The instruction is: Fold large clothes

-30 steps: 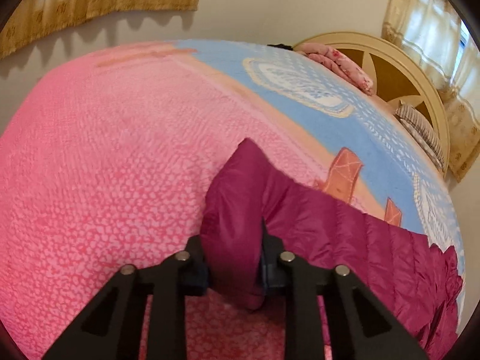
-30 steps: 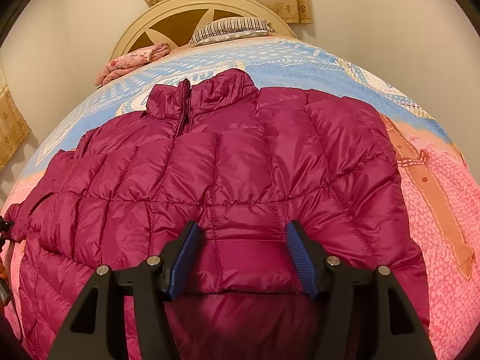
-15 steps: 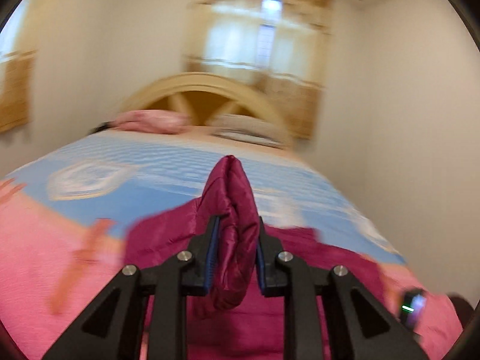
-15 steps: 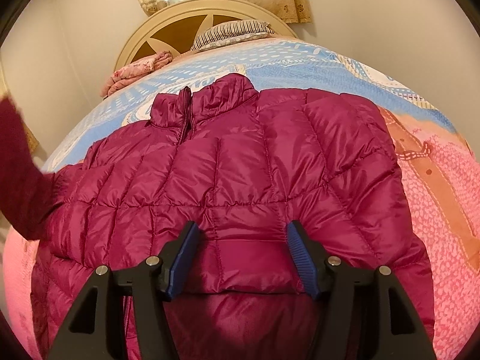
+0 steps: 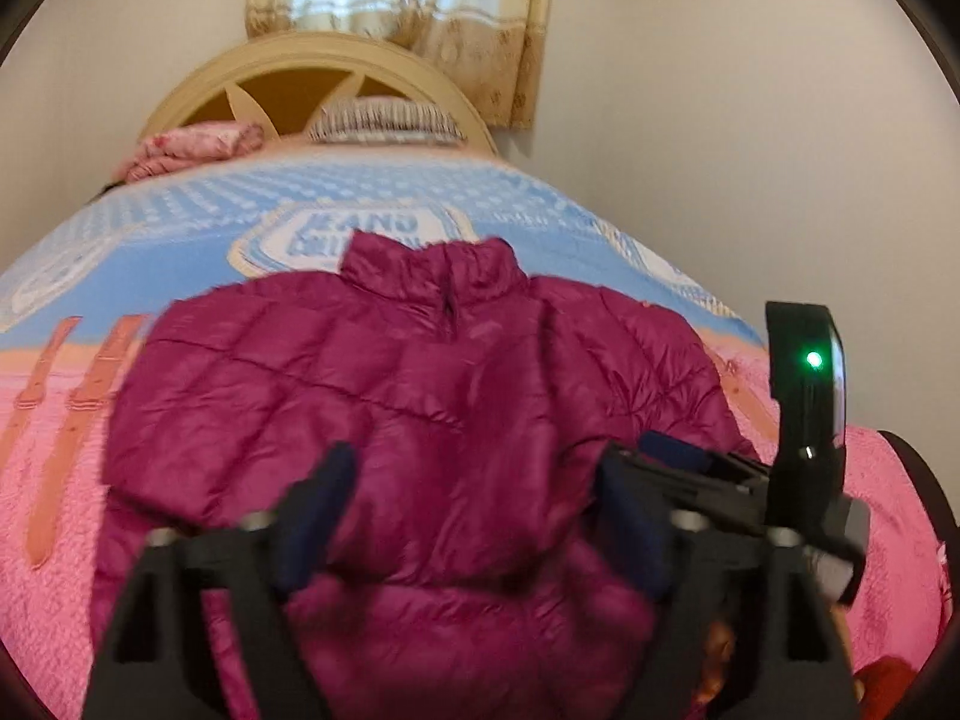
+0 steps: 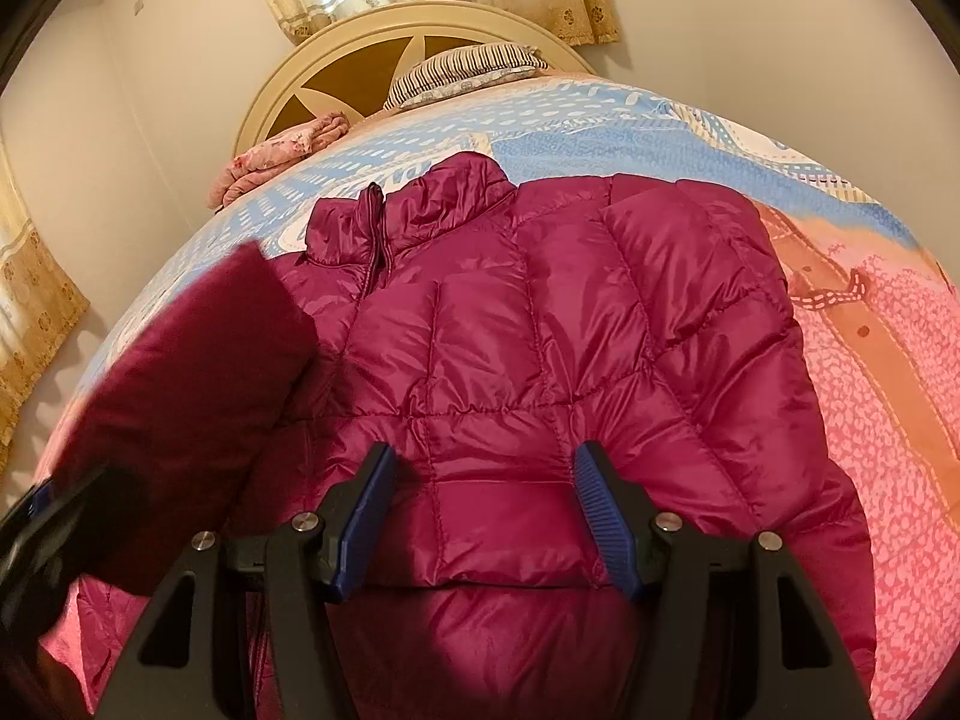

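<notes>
A magenta puffer jacket (image 6: 540,360) lies mid-bed (image 6: 870,420), collar toward the headboard; light, soft and slippery, best pinched at quilted seams or hem. Left claw (image 5: 474,516) is opening, empty; right claw (image 6: 486,510) hovers half-open, holding nothing.

Bed (image 6: 888,396) with pink-and-blue cover, magenta puffer jacket (image 6: 540,348) spread flat, striped pillow (image 6: 468,69) by headboard

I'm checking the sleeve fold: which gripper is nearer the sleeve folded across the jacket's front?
Left. The left gripper, jaws opening, hovers right by the folded sleeve; the right gripper straddles the jacket at its hem, beside it.
</notes>
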`<state>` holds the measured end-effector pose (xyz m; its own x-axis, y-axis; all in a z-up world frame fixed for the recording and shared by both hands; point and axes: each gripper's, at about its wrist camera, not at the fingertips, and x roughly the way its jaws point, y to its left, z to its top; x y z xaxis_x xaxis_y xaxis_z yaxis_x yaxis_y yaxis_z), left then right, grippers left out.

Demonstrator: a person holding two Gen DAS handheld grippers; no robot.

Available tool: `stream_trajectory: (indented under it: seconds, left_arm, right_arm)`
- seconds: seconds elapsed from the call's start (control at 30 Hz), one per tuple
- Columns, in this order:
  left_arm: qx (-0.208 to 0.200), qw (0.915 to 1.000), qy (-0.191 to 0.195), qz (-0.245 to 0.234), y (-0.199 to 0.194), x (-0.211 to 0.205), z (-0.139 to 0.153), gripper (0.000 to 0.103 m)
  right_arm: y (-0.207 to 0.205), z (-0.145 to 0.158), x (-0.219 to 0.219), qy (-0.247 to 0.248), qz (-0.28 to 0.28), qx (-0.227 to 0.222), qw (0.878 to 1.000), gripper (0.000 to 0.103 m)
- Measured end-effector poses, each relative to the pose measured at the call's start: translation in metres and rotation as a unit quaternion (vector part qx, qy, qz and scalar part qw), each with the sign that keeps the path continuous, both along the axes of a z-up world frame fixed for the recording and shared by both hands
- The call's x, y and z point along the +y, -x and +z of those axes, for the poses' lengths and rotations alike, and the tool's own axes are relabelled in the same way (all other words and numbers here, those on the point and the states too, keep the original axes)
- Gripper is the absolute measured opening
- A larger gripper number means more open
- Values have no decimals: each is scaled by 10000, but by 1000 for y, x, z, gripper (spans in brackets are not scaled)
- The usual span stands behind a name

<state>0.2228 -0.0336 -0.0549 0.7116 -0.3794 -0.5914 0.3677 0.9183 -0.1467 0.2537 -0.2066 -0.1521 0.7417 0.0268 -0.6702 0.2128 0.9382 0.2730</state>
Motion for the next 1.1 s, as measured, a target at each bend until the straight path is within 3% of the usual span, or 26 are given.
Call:
stream_trajectory:
  seconds: [0.07, 0.2, 0.33, 0.4, 0.5, 0.6, 0.67, 0.77, 0.87, 0.9, 0.93, 0.97, 1.07, 1.1]
  left_arm:
    - [-72, 10000, 46, 3, 12, 8, -2, 99]
    - [138, 9988, 223, 402, 18, 38, -19, 99]
    - [638, 9911, 319, 1124, 11, 79, -41, 99]
    - [688, 9877, 380, 1352, 10, 93, -47, 99]
    - [600, 9847, 281, 1609, 12, 104, -60, 99]
    - [688, 9837, 278, 1635, 9, 100, -70, 99]
    - [626, 9841, 82, 1661, 6, 89, -70, 99]
    - [644, 9841, -139, 1648, 4, 81, -74, 102]
    - [669, 9843, -123, 1629, 0, 78, -75, 103]
    - [672, 9843, -125, 1627, -2, 76, -76, 103]
    - [677, 9842, -154, 1628, -3, 76, -77, 103]
    - [680, 9842, -174, 1628, -3, 76, -77, 103]
    - [661, 9843, -116, 1631, -1, 78, -77, 103]
    - [657, 9842, -56, 1643, -1, 80, -76, 103]
  right_arm:
    - [0, 0, 0, 1, 0, 0, 10000, 63]
    - [0, 0, 0, -40, -2, -19, 10000, 63]
    - [3, 2, -3, -169, -3, -40, 9998, 63]
    - [10, 9, -6, -227, -39, 0, 9997, 63]
    - [44, 39, -8, -512, -334, -564, 9965, 63]
    - [60, 64, 10, -748, -6, -974, 9924, 66]
    - [52, 66, 32, -571, 307, -750, 9951, 75]
    - [37, 50, 49, -111, 27, -293, 9995, 75]
    - [24, 22, 55, -244, 79, 157, 9995, 75]
    - [22, 14, 59, -175, 93, 207, 9996, 70]
    - [22, 12, 61, 0, 82, 198, 9998, 47]
    - [22, 12, 66, 139, 164, 205, 9996, 35]
    - [23, 27, 73, 349, 372, 83, 9987, 18]
    - [26, 34, 72, 409, 419, 16, 9983, 16]
